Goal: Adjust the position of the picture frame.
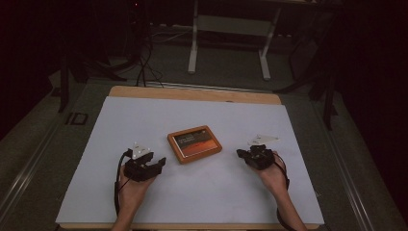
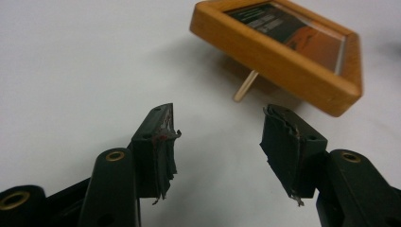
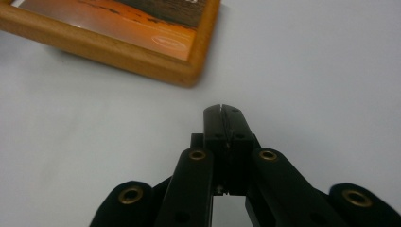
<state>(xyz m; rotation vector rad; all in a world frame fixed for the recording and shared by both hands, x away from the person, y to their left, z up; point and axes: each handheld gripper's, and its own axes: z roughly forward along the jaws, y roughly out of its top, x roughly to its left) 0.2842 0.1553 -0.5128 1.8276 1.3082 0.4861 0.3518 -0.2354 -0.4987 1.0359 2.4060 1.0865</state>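
A wooden picture frame point(image 1: 194, 143) with an orange picture lies face up in the middle of the white table cover point(image 1: 144, 120). In the left gripper view the frame point(image 2: 265, 47) sits a little raised, with a thin wooden peg point(image 2: 246, 86) showing under its near edge. My left gripper point(image 1: 159, 163) rests on the table left of the frame, open, with its worn pads point(image 2: 163, 146) pointing at the frame's near side; its empty tips point(image 2: 220, 125) stand short of the frame. My right gripper point(image 1: 240, 154) lies right of the frame point(image 3: 108, 42), shut with nothing in it point(image 3: 222, 109).
The white cover lies on a wooden table whose edge point(image 1: 192, 94) shows at the back. Beyond it are a dark floor, cables point(image 1: 144, 62) and the white legs of another table point(image 1: 193, 48). A hand point(image 1: 130, 192) holds each gripper from the near edge.
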